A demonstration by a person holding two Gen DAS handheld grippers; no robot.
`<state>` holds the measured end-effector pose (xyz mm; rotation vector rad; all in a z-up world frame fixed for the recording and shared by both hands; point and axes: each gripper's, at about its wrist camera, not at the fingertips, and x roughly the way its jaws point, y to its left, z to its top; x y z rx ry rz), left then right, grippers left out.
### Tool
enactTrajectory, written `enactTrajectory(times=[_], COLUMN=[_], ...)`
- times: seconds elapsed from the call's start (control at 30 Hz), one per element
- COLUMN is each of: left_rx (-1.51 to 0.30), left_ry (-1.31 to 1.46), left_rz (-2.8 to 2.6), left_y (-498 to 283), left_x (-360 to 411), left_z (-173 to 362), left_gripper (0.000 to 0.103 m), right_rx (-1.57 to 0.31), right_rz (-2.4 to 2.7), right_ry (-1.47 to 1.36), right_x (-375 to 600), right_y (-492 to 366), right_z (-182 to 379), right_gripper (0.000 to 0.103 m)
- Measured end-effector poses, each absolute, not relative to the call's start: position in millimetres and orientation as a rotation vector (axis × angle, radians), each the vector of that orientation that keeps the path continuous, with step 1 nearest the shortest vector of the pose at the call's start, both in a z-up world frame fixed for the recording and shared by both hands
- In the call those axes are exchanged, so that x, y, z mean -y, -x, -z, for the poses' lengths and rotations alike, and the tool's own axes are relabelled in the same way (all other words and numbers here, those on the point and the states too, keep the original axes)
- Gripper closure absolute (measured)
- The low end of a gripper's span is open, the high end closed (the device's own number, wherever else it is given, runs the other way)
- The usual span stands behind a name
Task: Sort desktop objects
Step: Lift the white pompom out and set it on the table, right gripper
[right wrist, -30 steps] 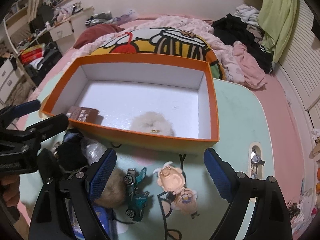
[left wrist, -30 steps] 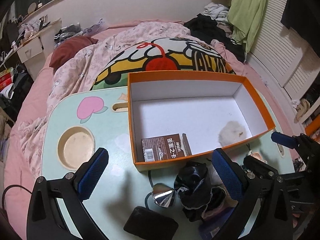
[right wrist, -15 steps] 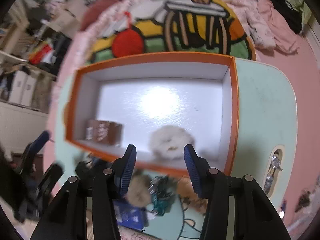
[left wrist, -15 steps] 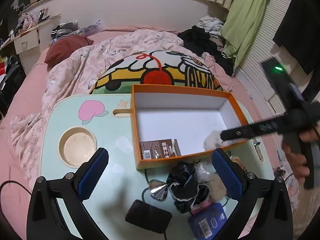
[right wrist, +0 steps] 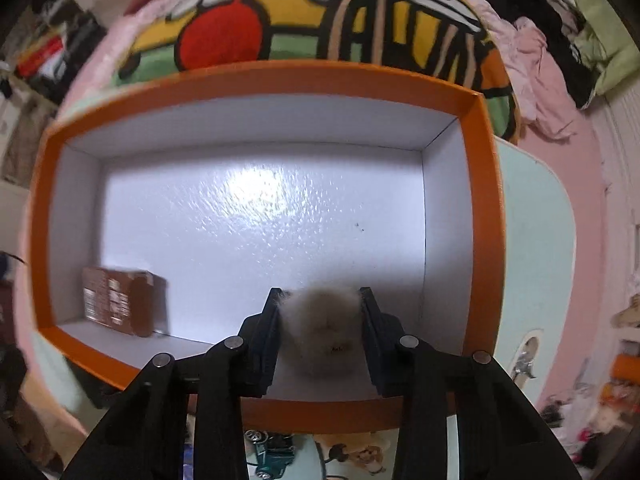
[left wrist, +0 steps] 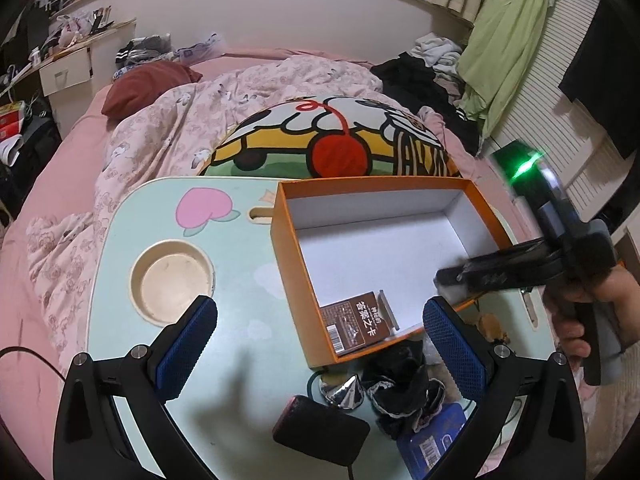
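Observation:
An orange box point(left wrist: 286, 256) with a white inside stands on the mint lap table point(left wrist: 240, 340). A brown card pack point(left wrist: 356, 326) lies in its near left corner. In the right wrist view my right gripper point(right wrist: 320, 295) reaches down into the box point(right wrist: 480, 200). Its jaws are closing, and both pads press on a fluffy pale ball point(right wrist: 324, 328) by the near wall. The left wrist view shows the same gripper point(left wrist: 452, 278) in a person's hand point(left wrist: 580, 320), with the ball point(left wrist: 450, 290) at its tip. My left gripper point(left wrist: 320, 306) hangs open above the table's near side, holding nothing.
Loose items lie in front of the box: a black flat case point(left wrist: 320, 430), a silver cone point(left wrist: 344, 388), a black lacy cloth point(left wrist: 404, 384) and a blue tin point(left wrist: 434, 436). A toy car point(right wrist: 272, 452) and a small figurine point(right wrist: 360, 452) lie there too. A round cup recess point(left wrist: 172, 276) is at the table's left.
My right gripper has swung over the box, tipped downward and narrowed around the fluffy ball. The left gripper has drawn back a little and stays open.

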<state>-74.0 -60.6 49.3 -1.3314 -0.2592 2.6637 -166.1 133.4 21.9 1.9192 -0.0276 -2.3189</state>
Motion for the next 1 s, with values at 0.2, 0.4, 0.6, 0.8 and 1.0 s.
enactTrajectory(times=[0.2, 0.4, 0.6, 0.8, 1.0], left_rx=[0.242, 0.182, 0.106, 0.068, -0.045], left_ry=[1.339, 1.408, 1.49, 1.503, 1.395], left_rz=[-2.64, -2.613, -2.675, -2.736, -2.899], left_y=[76, 84, 104, 125, 129], left_x=[54, 41, 41, 51, 63], left_z=[-48, -37, -17, -7, -22], left_gripper=[0.0, 0.0, 0.0, 0.0, 0.0], right_rx=[0.282, 0.215, 0.199, 0.333, 0.397], right_rz=[2.394, 2.43, 2.588, 2.699, 2.676], right_ry=[-1.527, -1.418, -1.278, -1.005, -0.925], right_x=[-158, -168, -169, -173, -176], right_y=[109, 32, 20, -3, -37], right_z=[-87, -79, -40, -38, -25], right_gripper=[0.068, 0.067, 0.063, 0.032, 0.03])
